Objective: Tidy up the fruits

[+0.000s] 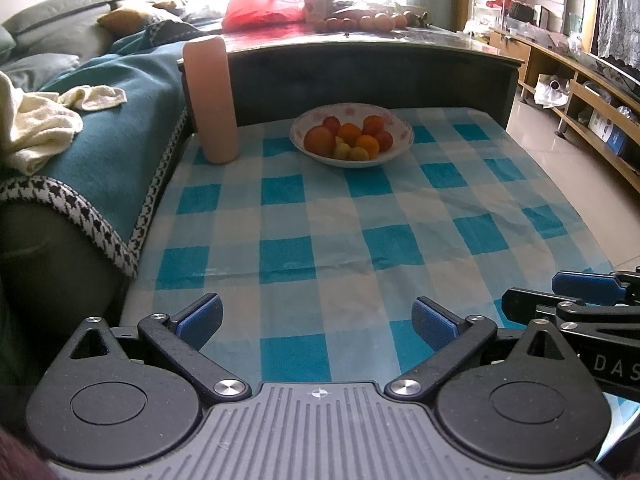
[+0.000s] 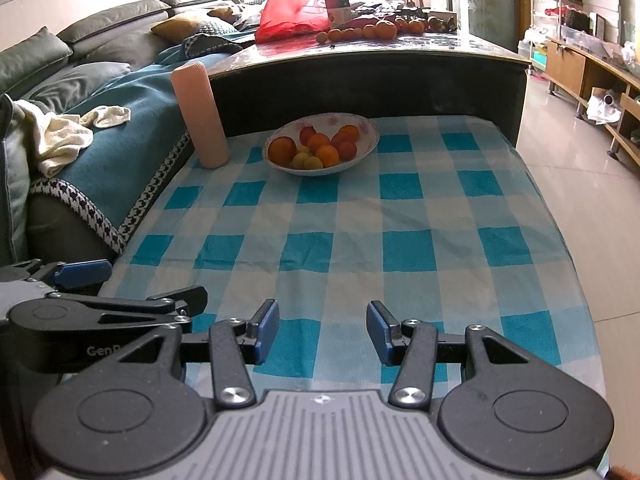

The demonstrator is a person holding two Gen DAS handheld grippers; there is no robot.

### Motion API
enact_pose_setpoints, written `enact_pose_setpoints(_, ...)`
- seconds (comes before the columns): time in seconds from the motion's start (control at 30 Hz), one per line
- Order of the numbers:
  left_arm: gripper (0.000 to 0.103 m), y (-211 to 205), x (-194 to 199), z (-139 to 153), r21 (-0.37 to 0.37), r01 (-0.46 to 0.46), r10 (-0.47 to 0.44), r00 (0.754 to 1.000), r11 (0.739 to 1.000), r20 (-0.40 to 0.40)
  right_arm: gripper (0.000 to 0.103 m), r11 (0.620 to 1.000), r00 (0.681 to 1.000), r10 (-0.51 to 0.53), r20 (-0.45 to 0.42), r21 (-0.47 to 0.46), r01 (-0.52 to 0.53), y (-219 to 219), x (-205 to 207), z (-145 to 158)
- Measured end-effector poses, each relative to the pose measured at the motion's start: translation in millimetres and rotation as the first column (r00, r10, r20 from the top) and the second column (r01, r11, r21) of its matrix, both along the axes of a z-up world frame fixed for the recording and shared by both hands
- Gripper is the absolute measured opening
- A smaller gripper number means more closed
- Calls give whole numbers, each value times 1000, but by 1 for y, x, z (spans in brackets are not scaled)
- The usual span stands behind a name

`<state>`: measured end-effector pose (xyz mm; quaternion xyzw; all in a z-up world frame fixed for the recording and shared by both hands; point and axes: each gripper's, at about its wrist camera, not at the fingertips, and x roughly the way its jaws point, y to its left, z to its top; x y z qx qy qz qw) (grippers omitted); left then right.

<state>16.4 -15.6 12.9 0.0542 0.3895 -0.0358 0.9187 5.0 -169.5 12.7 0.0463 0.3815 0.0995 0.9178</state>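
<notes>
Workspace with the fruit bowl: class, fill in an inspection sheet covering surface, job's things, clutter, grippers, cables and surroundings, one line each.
Surface: blue and white checked cloth over a low table, lightly creased.
Job's things: white flowered bowl at the far end, holding orange, red and yellow fruits.
Clutter: pink ribbed cylinder upright beside the bowl, towards the sofa.
Grippers: left gripper open, holding nothing; right gripper open, holding nothing; both at the near edge, far from the bowl.
Cables: nothing seen.
Surroundings: sofa with teal blanket and cream towel; higher table behind with more fruit and a red bag; wooden shelving.
</notes>
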Motion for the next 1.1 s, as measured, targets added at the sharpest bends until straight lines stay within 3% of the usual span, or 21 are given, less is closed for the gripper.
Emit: enact_pose_setpoints(1.1,100,1,-6,-1,5,-2,2,1000,1000,0,62,1000,1000,6,-2,-3,-6,2,-5,0)
